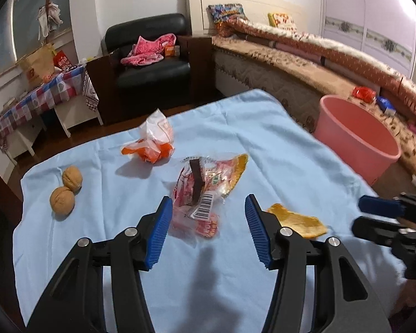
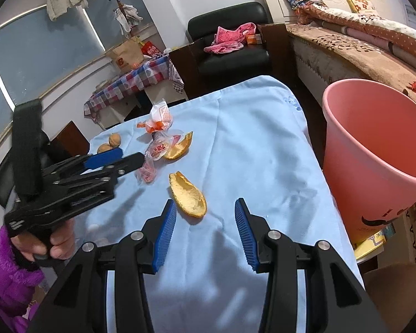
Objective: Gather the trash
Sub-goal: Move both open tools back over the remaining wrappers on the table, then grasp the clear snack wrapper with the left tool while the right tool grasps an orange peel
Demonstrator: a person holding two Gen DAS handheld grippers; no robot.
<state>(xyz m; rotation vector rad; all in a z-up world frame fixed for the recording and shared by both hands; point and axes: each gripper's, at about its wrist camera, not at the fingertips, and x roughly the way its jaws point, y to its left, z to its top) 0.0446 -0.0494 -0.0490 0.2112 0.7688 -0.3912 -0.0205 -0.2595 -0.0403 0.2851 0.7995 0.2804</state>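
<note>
The orange peel (image 2: 188,195) is seen on the blue cloth (image 2: 249,144) just ahead of the right gripper (image 2: 205,230) — slightly left of centre, long axis running away from it. Both the right and the left gripper (image 1: 208,233) are held open, empty; the pink bin (image 2: 374,149) stands to the right.

I see even indoor light, fairly bright, with soft dark shadows on the blue cloth (image 1: 235,138) at lower centre of both views. Fisheye bending curves the edges, black vignette fills the corners, and the far right of the left view is motion-blurred.
</note>
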